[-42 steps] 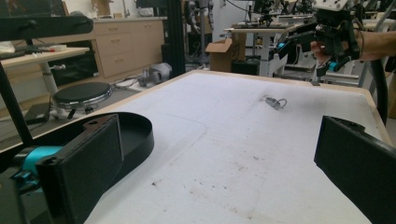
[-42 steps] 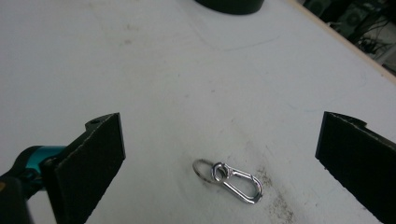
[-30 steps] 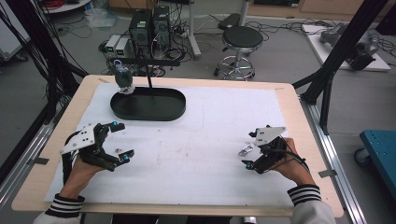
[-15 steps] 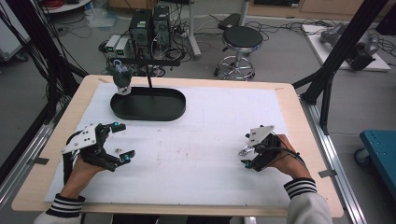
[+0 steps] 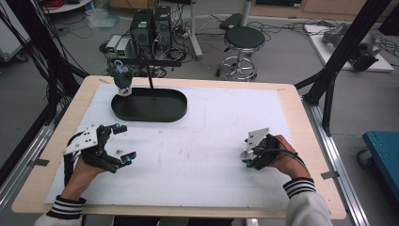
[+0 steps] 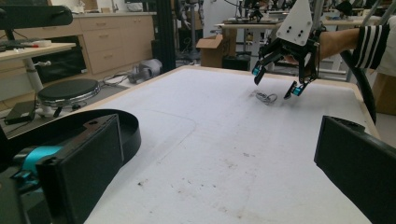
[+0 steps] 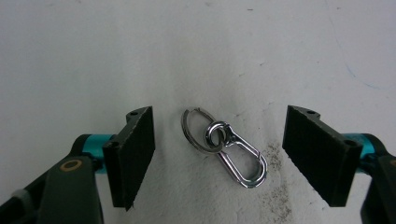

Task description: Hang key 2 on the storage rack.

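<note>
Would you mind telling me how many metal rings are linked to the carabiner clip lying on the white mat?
2: a small ring joined to the head of the carabiner clip, and a larger split ring threaded through it, both flat on the white mat between the right gripper jaws.

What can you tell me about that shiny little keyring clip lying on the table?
The keyring clip looks like polished silver metal: a round split ring linked through a small swivel loop to an oval snap hook. It lies flat on the white table cover, its hook end pointing toward the camera in the right gripper view. The right gripper has just been closing around it, but the pads stand apart from it.
</note>
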